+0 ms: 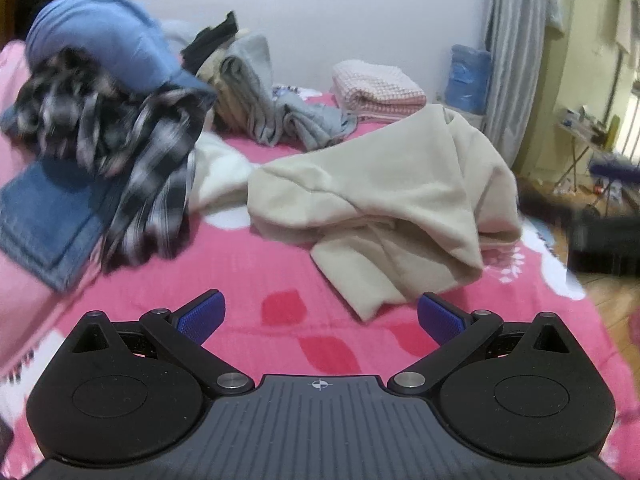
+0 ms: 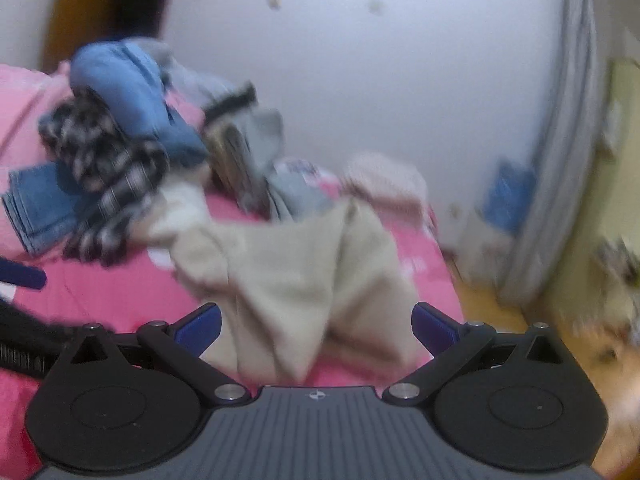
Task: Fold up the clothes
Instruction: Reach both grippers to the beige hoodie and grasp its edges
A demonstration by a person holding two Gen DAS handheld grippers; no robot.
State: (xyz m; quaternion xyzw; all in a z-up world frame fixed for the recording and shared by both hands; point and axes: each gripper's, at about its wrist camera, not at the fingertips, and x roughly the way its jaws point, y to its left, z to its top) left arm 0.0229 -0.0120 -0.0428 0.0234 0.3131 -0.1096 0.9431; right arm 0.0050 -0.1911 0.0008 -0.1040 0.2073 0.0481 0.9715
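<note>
A crumpled beige sweatshirt [image 1: 384,204] lies on the pink bedspread [image 1: 248,272], just beyond my left gripper [image 1: 320,316], which is open with nothing between its blue pads. In the right wrist view the same beige sweatshirt [image 2: 296,280] lies in a heap right in front of my right gripper [image 2: 316,326], reaching down between its spread blue fingers; that gripper is open and the picture is blurred. A pile of unfolded clothes sits at the back left: a blue garment [image 1: 100,36], a black-and-white plaid shirt [image 1: 132,152], jeans [image 1: 44,216], and grey clothes [image 1: 272,108].
A folded pink-and-white checked cloth [image 1: 376,88] rests near the wall at the back of the bed. A white garment [image 1: 218,168] lies beside the plaid shirt. The bed's right edge drops to a wooden floor [image 1: 612,296] with a grey curtain [image 1: 512,60] and clutter beyond.
</note>
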